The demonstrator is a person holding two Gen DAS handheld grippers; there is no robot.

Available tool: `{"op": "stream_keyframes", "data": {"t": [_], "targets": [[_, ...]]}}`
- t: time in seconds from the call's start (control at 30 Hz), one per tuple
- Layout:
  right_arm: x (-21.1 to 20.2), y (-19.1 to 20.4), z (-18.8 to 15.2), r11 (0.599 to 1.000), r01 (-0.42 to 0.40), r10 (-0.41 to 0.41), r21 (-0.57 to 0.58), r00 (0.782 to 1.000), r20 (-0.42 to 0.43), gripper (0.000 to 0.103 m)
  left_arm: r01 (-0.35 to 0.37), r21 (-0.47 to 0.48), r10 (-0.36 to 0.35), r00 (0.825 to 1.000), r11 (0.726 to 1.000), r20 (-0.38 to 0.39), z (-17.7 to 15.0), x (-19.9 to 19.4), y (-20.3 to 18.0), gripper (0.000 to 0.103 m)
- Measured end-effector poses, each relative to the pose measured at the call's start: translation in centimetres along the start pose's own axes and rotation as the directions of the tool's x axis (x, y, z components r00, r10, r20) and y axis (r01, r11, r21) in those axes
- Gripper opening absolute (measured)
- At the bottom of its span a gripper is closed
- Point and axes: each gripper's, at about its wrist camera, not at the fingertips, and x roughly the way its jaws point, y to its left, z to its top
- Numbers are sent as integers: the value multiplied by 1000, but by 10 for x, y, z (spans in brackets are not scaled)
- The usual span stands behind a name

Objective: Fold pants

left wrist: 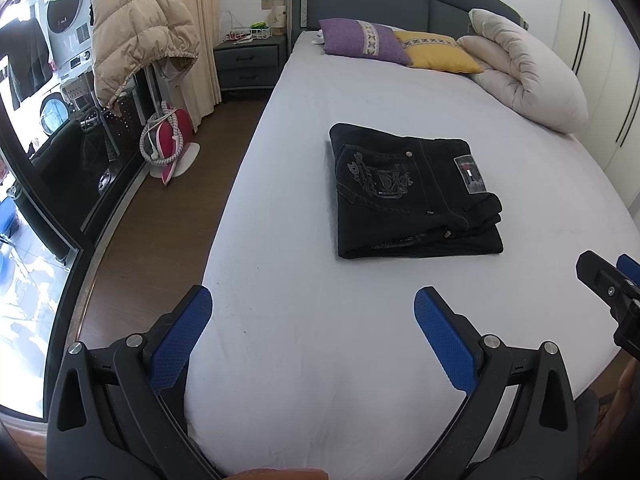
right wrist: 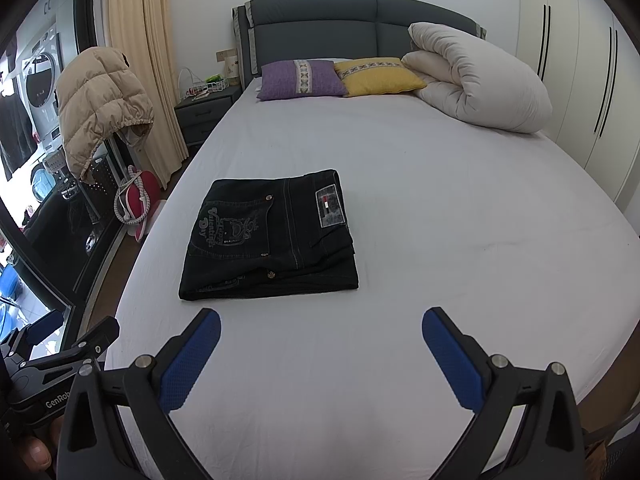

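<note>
Black jeans (left wrist: 412, 196) lie folded into a compact rectangle on the white bed sheet (left wrist: 320, 340), embroidered back pocket and waist label facing up. They also show in the right wrist view (right wrist: 272, 236), left of centre. My left gripper (left wrist: 314, 304) is open and empty, held above the sheet short of the jeans. My right gripper (right wrist: 322, 328) is open and empty, also short of the jeans' near edge. The right gripper shows at the left wrist view's right edge (left wrist: 612, 284); the left gripper shows at the right wrist view's lower left (right wrist: 60, 344).
A purple pillow (right wrist: 300, 78), a yellow pillow (right wrist: 376, 76) and a rolled white duvet (right wrist: 480, 80) lie at the headboard. A nightstand (left wrist: 248, 60), a beige jacket (left wrist: 136, 48) on a stand and a pink item (left wrist: 172, 140) stand on the floor left of the bed.
</note>
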Motion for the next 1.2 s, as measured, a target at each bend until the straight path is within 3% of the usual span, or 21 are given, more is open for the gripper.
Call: {"op": "stream_keyframes", "data": {"t": [1.2], "targets": [[1,-1,-1,1000,-1,1,-1,1000,-3,103,8,8,-8,1000,1000,-9,0,5,1,103]]}}
